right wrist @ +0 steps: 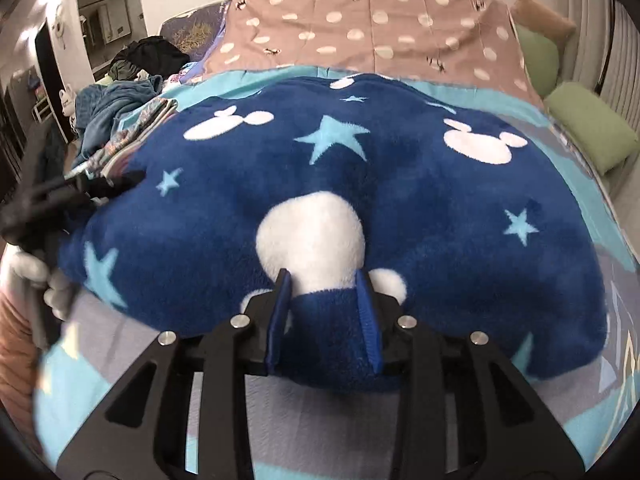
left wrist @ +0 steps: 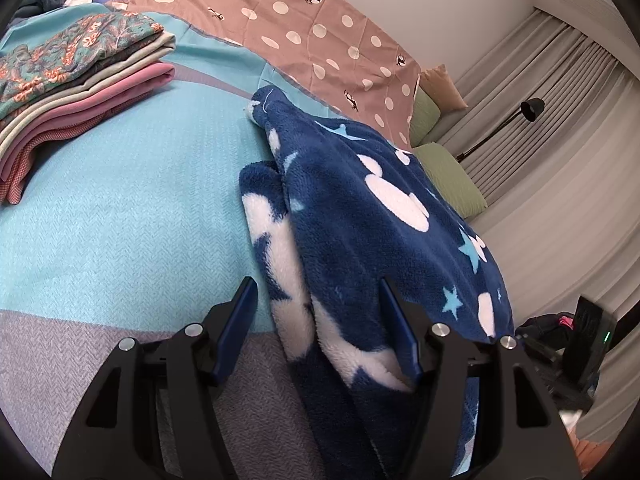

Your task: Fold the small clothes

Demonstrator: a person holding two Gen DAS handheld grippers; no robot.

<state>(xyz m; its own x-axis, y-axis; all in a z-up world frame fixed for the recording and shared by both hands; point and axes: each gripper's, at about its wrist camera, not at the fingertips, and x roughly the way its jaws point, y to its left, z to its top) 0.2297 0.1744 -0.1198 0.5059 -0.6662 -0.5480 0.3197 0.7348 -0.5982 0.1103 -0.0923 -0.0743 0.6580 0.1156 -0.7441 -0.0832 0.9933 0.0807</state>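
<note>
A navy fleece garment (left wrist: 380,216) with white mouse heads and pale stars lies on the teal bedcover (left wrist: 132,208). In the left wrist view it runs as a thick doubled ridge between the fingers of my left gripper (left wrist: 318,296). It rests against the right finger while the left finger stands apart from it, so the jaws are open. In the right wrist view the garment (right wrist: 360,168) spreads wide, and my right gripper (right wrist: 324,284) is shut on a bunched fold at its near edge. The left gripper (right wrist: 68,192), held by a gloved hand, shows at the garment's left edge.
A stack of folded clothes (left wrist: 80,80) sits at the left of the bed, and a heap of unfolded clothes (right wrist: 120,88) lies behind it. A dotted brown sheet (left wrist: 300,24) covers the far side. Green pillows (right wrist: 592,132), a black lamp (left wrist: 532,108) and curtains are on the right.
</note>
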